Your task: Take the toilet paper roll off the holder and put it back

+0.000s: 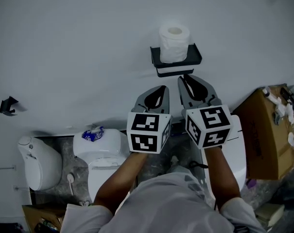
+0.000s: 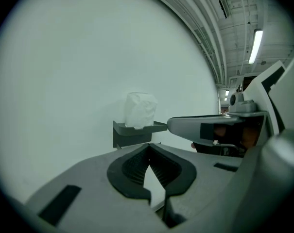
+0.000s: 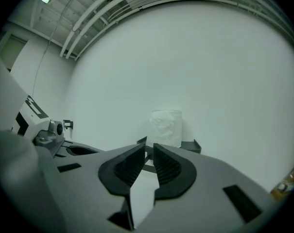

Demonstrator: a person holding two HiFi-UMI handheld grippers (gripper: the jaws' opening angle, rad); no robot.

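Observation:
A white toilet paper roll [image 1: 174, 42] stands upright on top of a black wall-mounted holder shelf [image 1: 176, 61]. Both grippers are held just below the holder, pointing at it and apart from it. My left gripper [image 1: 159, 90] is shut with nothing in it, down and to the left of the holder. My right gripper [image 1: 185, 79] is shut and empty, its tips close under the holder's front edge. The left gripper view shows the roll [image 2: 140, 109] and holder [image 2: 132, 132] beyond the closed jaw tips [image 2: 147, 147]. From the right gripper [image 3: 149, 147], the roll [image 3: 166, 127] lies straight ahead.
A white toilet [image 1: 105, 154] with a blue item [image 1: 92, 134] on its tank stands lower left, beside a white container [image 1: 37, 166]. A cardboard box [image 1: 268, 135] sits at the right. A small black hook [image 1: 8, 106] is on the plain wall at the left.

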